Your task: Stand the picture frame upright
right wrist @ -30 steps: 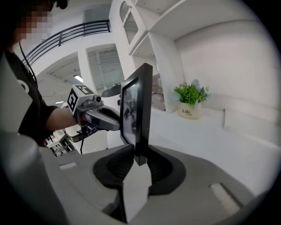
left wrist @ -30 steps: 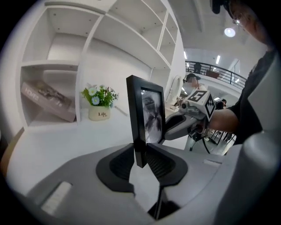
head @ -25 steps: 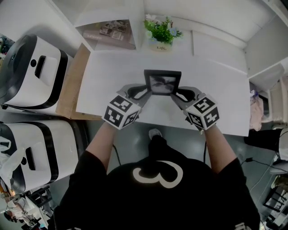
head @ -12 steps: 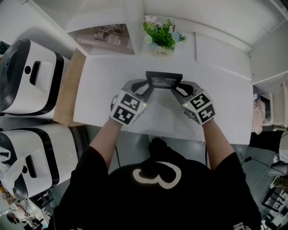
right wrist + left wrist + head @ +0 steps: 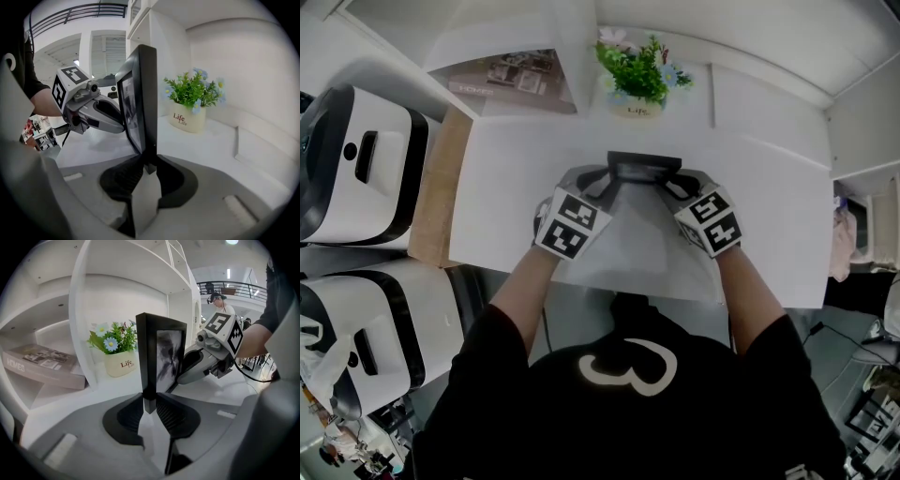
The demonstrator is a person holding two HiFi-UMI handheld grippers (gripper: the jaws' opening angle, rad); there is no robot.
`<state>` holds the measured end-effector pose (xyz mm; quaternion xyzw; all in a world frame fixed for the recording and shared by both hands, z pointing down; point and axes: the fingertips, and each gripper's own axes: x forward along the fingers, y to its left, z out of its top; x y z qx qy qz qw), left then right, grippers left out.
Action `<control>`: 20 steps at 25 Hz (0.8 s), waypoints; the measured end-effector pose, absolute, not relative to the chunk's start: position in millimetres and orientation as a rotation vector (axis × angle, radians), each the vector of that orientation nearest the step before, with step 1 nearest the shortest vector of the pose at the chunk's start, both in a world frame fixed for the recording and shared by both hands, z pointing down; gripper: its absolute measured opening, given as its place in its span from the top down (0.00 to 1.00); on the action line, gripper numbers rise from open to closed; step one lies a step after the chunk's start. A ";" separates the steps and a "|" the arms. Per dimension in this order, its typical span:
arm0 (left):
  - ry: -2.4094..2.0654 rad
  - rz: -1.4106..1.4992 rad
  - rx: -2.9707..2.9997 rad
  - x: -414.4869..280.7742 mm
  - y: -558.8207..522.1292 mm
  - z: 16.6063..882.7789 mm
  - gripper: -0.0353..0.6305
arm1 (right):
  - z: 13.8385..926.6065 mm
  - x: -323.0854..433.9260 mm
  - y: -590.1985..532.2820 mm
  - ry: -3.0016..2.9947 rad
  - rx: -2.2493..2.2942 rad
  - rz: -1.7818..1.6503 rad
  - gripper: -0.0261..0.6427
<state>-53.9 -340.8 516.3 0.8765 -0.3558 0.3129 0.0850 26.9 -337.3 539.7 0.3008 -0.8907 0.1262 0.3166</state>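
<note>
black picture frame [image 5: 644, 166] is upright — left hand-held gripper [image 5: 149, 405] and right hand-held gripper [image 5: 149, 165] clamp its side edges.

The light is bright and even and comes from above; a ceiling lamp [image 5: 231, 242] glows at the top of the left gripper view. In the head view the white table [image 5: 769, 216] is almost overexposed, with one soft grey shadow at its lower middle. Both gripper views bend strongly toward their dark round corners, and the bottom is out of focus.

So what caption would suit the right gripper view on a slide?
Right gripper clamped on one edge of the nearly upright picture frame, potted plant behind.
</note>
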 end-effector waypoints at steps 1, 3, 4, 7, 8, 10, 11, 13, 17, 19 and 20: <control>-1.064 0.926 2.612 -53.9 -341.5 516.4 0.81 | 540.2 27.0 -338.1 -2.347 0.792 0.337 0.82; -1.067 0.911 2.605 -54.0 -342.3 515.9 0.81 | 539.9 26.8 -339.2 -2.355 0.787 0.345 0.82; -1.067 0.900 2.603 -54.1 -342.5 516.0 0.81 | 539.9 26.7 -339.6 -2.360 0.784 0.349 0.82; -1.057 0.847 2.598 -54.4 -343.5 516.9 0.81 | 541.1 27.1 -340.1 -2.365 0.778 0.371 0.82; -1.051 0.834 2.592 -54.5 -343.9 517.0 0.81 | 541.3 27.2 -340.2 -2.364 0.777 0.376 0.82; -1.042 0.833 2.583 -54.3 -344.4 516.5 0.81 | 541.1 27.3 -339.9 -2.362 0.773 0.379 0.82; -1.039 0.839 2.583 -54.0 -344.5 516.2 0.80 | 541.0 27.5 -339.9 -2.360 0.772 0.380 0.82; -1.033 0.849 2.587 -53.4 -344.8 516.0 0.80 | 540.7 28.1 -340.3 -2.358 0.773 0.382 0.82; -1.030 0.856 2.591 -51.9 -345.7 516.8 0.80 | 540.9 28.8 -341.1 -2.363 0.780 0.392 0.82; -1.030 0.855 2.595 -50.7 -345.4 516.2 0.80 | 540.2 28.5 -340.8 -2.367 0.784 0.396 0.78; -1.030 0.854 2.596 -50.1 -345.2 515.8 0.80 | 539.5 28.1 -340.5 -2.369 0.785 0.395 0.78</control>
